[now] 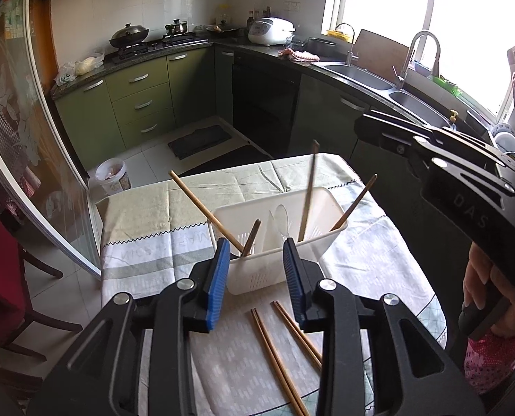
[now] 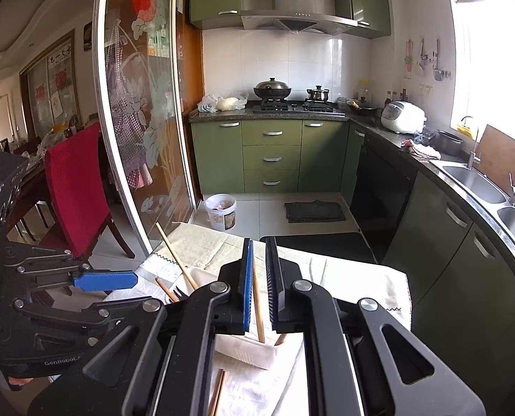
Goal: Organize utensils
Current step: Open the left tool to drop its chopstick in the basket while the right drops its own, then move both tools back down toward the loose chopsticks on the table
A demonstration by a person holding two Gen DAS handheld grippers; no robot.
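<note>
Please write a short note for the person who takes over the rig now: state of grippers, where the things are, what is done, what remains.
Left gripper: open, empty, above the near rim of the white utensil basket.
Right gripper: shut on one chopstick, its lower end in the basket.
Done: several chopsticks and a clear plastic spoon stand in the basket.
Left: release the held chopstick; pick up the loose chopsticks lying on the tablecloth in front of the basket.

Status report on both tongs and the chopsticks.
Left tongs open, empty, over white plastic utensil basket. Right tongs shut on one brown wooden chopstick. More chopsticks loose on tablecloth.
</note>
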